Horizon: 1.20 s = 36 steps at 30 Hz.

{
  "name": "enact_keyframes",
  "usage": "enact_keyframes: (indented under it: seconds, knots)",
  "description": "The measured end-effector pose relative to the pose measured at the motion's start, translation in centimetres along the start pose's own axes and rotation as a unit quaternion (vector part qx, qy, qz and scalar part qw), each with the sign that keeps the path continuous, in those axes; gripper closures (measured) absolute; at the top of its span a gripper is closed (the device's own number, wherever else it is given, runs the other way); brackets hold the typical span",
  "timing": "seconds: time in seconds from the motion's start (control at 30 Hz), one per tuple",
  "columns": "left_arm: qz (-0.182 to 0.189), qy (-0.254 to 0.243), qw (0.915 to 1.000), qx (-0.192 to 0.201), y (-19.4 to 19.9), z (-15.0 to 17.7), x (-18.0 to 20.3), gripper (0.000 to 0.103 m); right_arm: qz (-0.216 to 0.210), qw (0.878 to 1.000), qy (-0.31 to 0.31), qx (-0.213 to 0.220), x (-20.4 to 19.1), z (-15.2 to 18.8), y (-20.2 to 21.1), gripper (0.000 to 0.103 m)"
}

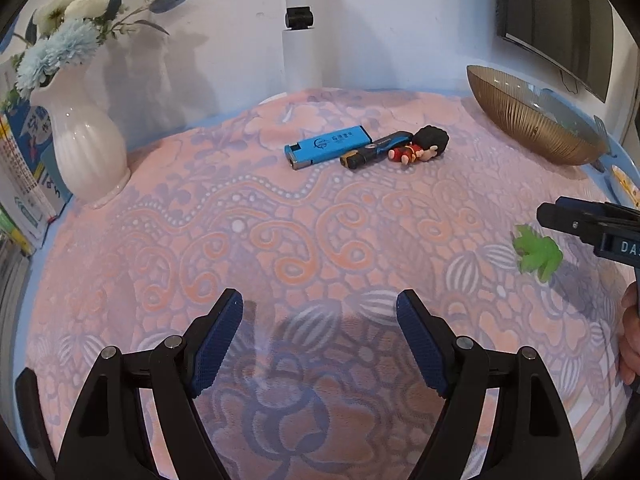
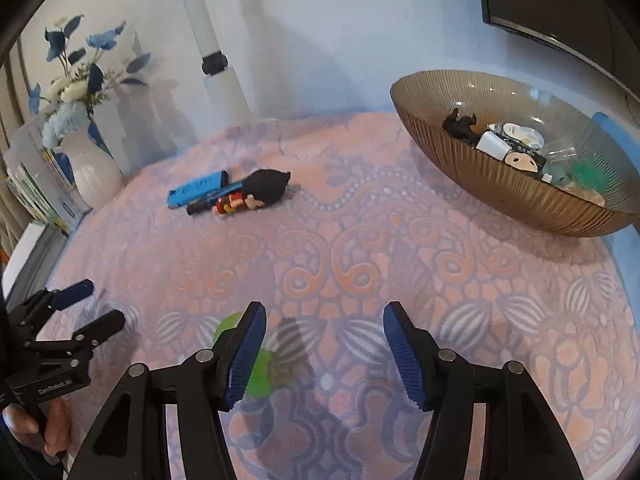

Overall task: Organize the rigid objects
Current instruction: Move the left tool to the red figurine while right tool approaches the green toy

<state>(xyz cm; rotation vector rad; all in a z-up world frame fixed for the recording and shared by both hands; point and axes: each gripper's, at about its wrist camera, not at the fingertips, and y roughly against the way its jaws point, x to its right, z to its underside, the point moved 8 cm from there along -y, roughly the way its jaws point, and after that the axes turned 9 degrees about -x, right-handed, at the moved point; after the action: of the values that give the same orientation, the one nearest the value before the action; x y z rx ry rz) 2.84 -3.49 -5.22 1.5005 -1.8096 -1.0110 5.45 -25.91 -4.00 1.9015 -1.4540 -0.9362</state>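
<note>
A blue lighter (image 1: pixel 326 145), a dark blue stick-shaped gadget (image 1: pixel 374 152) and a small black-haired doll in red (image 1: pixel 420 146) lie together at the far middle of the pink patterned cloth (image 1: pixel 280 240). A green leaf-shaped toy (image 2: pixel 260 376) lies near the front right, partly hidden behind the left finger of my right gripper (image 2: pixel 324 316). That gripper is open and its pads do not press the toy. My left gripper (image 1: pixel 320 308) hovers open over bare cloth with nothing between its fingers. A brown ribbed glass bowl (image 2: pixel 500 184) at the far right holds several small items.
A white vase of blue and white flowers (image 1: pixel 86 148) stands at the far left, with books (image 1: pixel 24 184) beside it. Behind the table are a white post with a black clamp (image 1: pixel 299 18) and a dark screen (image 1: pixel 560 12). A hand (image 2: pixel 36 428) holds the left gripper.
</note>
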Motion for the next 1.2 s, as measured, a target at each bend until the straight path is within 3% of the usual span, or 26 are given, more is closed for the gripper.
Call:
enact_keyframes:
  seconds: [0.37,0.53,0.6,0.77,0.87,0.97,1.13,1.2]
  knots:
    - [0.013,0.010,0.9999,-0.002,-0.1,0.2,-0.1,0.025,-0.056,0.998,-0.034,0.021,1.0,-0.3,1.6,0.043]
    - [0.025,-0.002,0.9993,-0.027,-0.1,0.1,0.5,0.025,-0.120,0.992,-0.006,-0.032,-2.7,1.9,1.7,0.044]
    - [0.038,-0.022,0.9983,-0.038,0.7,-0.8,1.3,0.025,-0.115,0.992,0.032,-0.052,-4.7,2.8,1.1,0.044]
    - [0.038,-0.097,0.9944,0.018,4.2,-5.9,4.6,0.025,-0.041,0.995,0.081,-0.049,-5.8,2.7,0.1,0.044]
    - [0.057,-0.123,0.9905,0.019,2.4,-9.0,6.8,0.025,-0.058,0.995,0.069,-0.049,-5.4,2.7,-0.3,0.044]
    - [0.058,-0.146,0.9876,0.012,-0.8,-10.8,8.5,0.028,-0.071,0.995,0.056,-0.049,-4.6,2.9,-0.4,0.051]
    - [0.062,-0.179,0.9819,-0.002,-5.1,-12.2,10.6,0.042,-0.076,0.994,0.061,-0.042,-4.7,2.9,-0.2,0.057]
    - [0.082,-0.194,0.9774,-0.015,-6.1,-12.0,11.3,0.048,-0.076,0.994,0.067,-0.046,-4.9,2.9,-0.4,0.058]
